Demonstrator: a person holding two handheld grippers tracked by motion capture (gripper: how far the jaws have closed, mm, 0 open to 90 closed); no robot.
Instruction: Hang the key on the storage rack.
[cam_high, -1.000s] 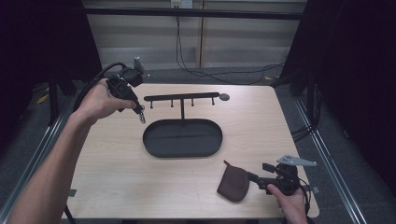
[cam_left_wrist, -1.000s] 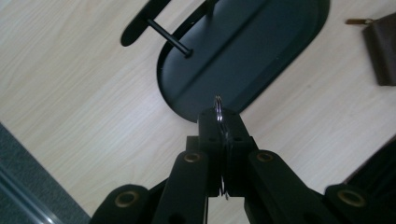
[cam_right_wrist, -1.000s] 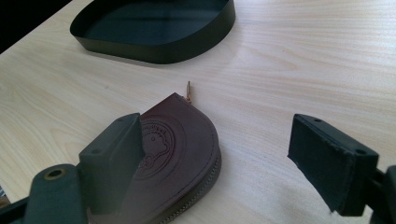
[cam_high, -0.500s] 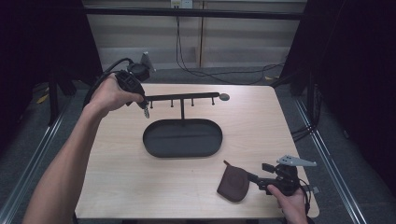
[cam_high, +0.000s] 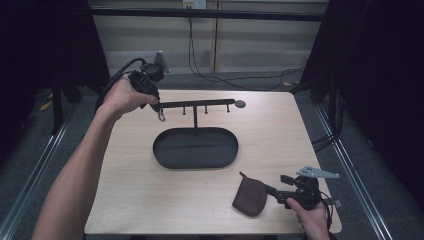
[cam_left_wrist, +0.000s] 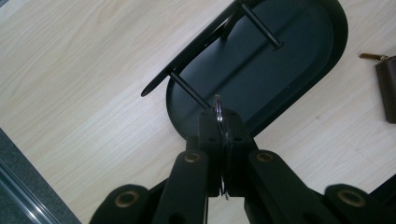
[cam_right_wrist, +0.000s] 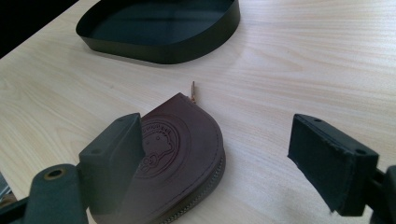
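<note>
Left gripper (cam_high: 159, 116): we see its jaws pressed together on a metal key ring (cam_left_wrist: 218, 108), which sticks out past the tips.
Where the ring is: at the left end of the rack bar (cam_high: 197, 104), just beside the first peg (cam_left_wrist: 189, 90); we cannot tell whether it touches the peg.
Right gripper (cam_right_wrist: 212, 154): jaws wide apart and holding nothing, resting low at the near right corner of the table (cam_high: 130, 195).
Pouch (cam_right_wrist: 187, 149): a brown leather zip pouch lying flat between those parted jaws, closer to the left one.
Tray (cam_high: 195, 148): a black oval dish mid-table, under the rack, its upright rim all round.
Open room: we see bare wood left, right and in front of the tray; the pouch lies near the front edge.
Edges: the table drops off to dark floor on each side.
Writing: the pouch bears a round embossed stamp; we cannot read its lettering.
</note>
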